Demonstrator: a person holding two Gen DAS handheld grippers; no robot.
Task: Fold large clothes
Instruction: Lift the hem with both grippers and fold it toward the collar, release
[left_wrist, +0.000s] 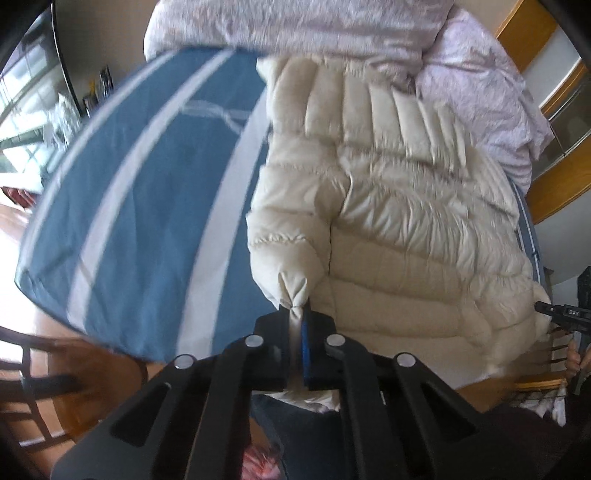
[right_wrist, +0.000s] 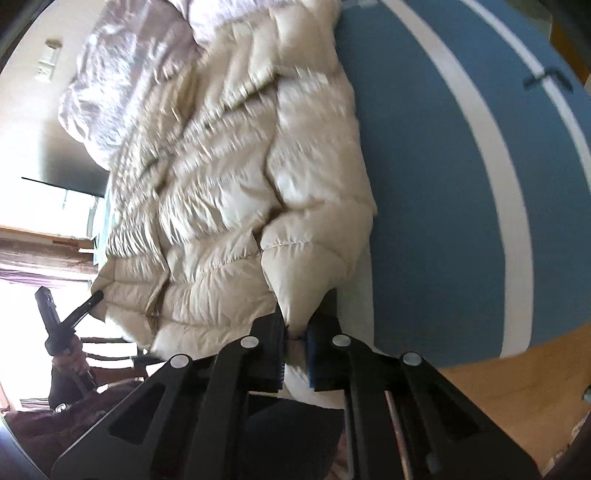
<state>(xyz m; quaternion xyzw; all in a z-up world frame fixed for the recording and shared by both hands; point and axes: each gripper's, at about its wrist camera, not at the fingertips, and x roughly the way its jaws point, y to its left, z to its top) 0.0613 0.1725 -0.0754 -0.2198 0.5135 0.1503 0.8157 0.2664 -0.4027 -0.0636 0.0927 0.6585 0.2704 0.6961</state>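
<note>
Both claws (left_wrist: 297, 314) (right_wrist: 297, 325) on jacket (left_wrist: 399, 221), seemingly.

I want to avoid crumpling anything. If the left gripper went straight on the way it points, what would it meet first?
The left gripper is shut on the cream puffer jacket at a cuff-like end. Straight ahead lies more of that jacket's sleeve, resting on the blue striped bedcover; depth is unclear.

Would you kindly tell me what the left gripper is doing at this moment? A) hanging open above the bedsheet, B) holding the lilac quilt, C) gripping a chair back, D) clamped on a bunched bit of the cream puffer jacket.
D: in the left wrist view the left gripper is shut on a pinched corner of the puffer jacket, which lies on the blue striped bedsheet.
</note>
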